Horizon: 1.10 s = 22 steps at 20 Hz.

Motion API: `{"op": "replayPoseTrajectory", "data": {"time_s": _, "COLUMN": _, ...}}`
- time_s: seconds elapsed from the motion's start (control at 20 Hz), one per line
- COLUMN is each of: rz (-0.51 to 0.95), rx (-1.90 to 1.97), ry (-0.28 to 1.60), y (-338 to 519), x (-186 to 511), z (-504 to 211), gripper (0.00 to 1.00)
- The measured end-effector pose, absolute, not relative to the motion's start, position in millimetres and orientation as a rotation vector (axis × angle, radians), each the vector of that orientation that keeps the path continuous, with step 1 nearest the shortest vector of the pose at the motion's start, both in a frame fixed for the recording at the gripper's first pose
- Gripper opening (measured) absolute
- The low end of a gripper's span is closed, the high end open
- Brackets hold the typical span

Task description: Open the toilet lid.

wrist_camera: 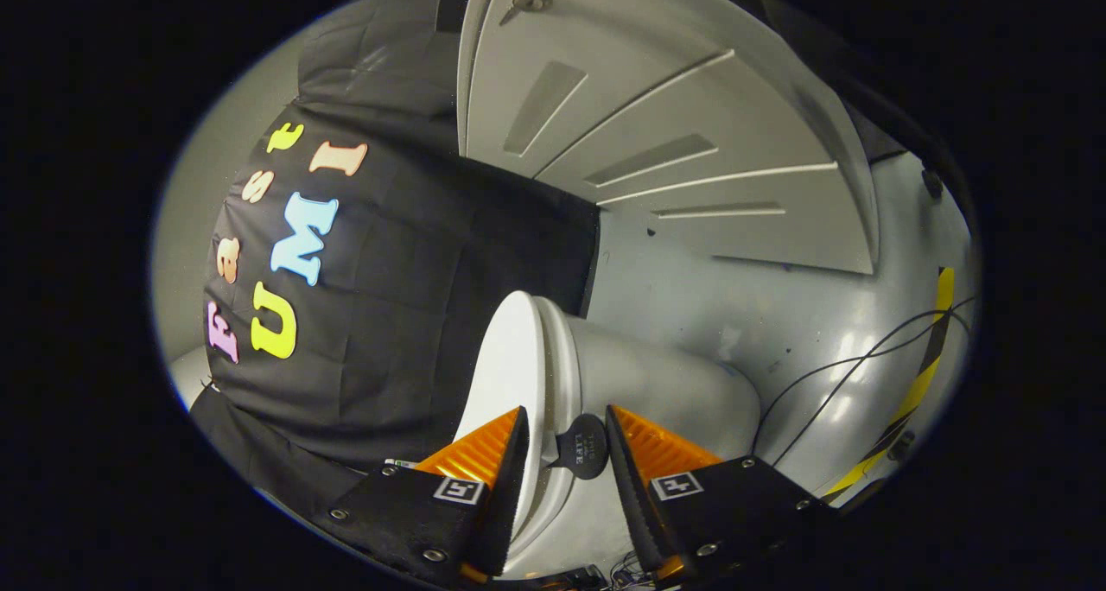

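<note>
The toilet lid (510,375) is looking like smooth, glossy white plastic, and the bowl (665,392) under it is showing a duller satin sheen. A dark round tab (584,447), matt like rubber, is sitting between the spread fingers of the gripper (566,427). The floor (778,314) is gleaming, a smooth grey coating catching lamp glare. The door (657,133) is appearing as matt painted panels, its knob (529,1) shining like metal.

White toilet lid (510,358), white bowl (657,384). Black round tab (582,458) on lid rim. Pale grey panelled door (657,133). Grey glossy floor (778,314), yellow-black striped tape (920,375), black cables (829,375).
</note>
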<state>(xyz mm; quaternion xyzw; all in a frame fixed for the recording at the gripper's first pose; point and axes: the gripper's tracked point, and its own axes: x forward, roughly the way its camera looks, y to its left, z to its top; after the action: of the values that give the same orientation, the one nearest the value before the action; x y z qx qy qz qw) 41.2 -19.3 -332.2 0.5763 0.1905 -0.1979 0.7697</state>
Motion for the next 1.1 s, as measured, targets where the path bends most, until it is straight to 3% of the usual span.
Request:
{"op": "replayPoseTrajectory", "data": {"time_s": 0.3, "rz": -0.465, "rx": 1.302, "ry": 0.439, "y": -19.5, "x": 42.4, "z": -326.1, "gripper": 0.01}}
{"op": "replayPoseTrajectory", "data": {"time_s": 0.75, "rz": -0.454, "rx": 1.136, "ry": 0.463, "y": -19.4, "x": 54.9, "z": -260.0, "gripper": 0.00}}
{"op": "replayPoseTrajectory", "data": {"time_s": 1.1, "rz": -0.333, "rx": 1.072, "ry": 0.380, "y": 7.2, "x": 70.0, "z": -177.9, "gripper": 0.00}}
